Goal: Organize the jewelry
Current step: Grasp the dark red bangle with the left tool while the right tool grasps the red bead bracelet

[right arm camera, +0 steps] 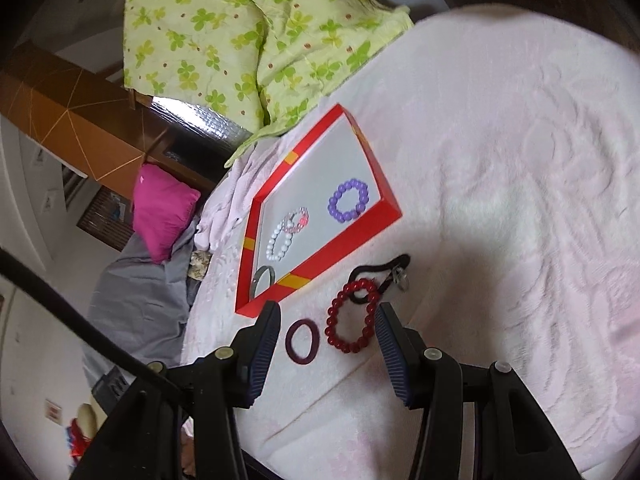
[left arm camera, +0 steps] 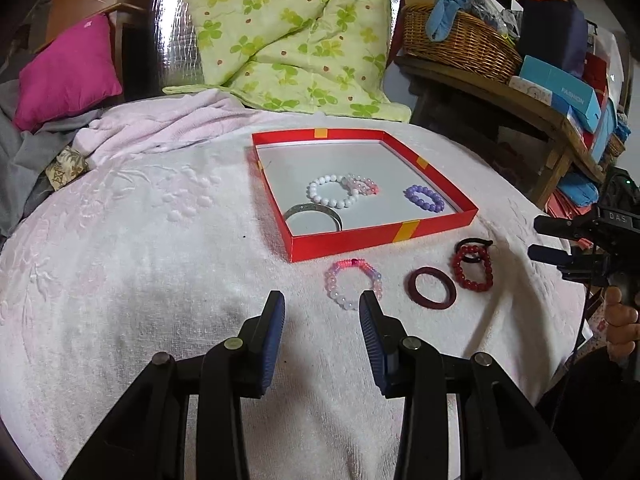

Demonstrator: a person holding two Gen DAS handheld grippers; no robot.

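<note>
A shallow red box [left arm camera: 384,236] [right arm camera: 340,256] lies on the white towel. In it are a white bead bracelet [left arm camera: 333,192] [right arm camera: 279,243], a small pink bracelet [left arm camera: 363,184] [right arm camera: 297,219], a purple bead bracelet [left arm camera: 425,198] [right arm camera: 349,200] and a silver bangle [left arm camera: 316,216] [right arm camera: 263,278]. On the towel in front lie a pink-white bead bracelet [left arm camera: 353,285], a maroon ring [left arm camera: 432,286] [right arm camera: 303,341], a red bead bracelet [left arm camera: 473,266] [right arm camera: 353,316] and a black hair tie [left arm camera: 474,245] [right arm camera: 380,276]. My left gripper [left arm camera: 322,304] is open, just short of the pink-white bracelet. My right gripper [right arm camera: 328,316] [left arm camera: 538,240] is open above the maroon ring and red bracelet.
A green floral quilt [left arm camera: 288,36] [right arm camera: 240,40] and a magenta pillow [left arm camera: 68,72] [right arm camera: 164,212] lie behind the towel. A wicker basket [left arm camera: 460,44] and boxes sit on a wooden shelf at the right. Grey cloth [right arm camera: 136,304] hangs at the left edge.
</note>
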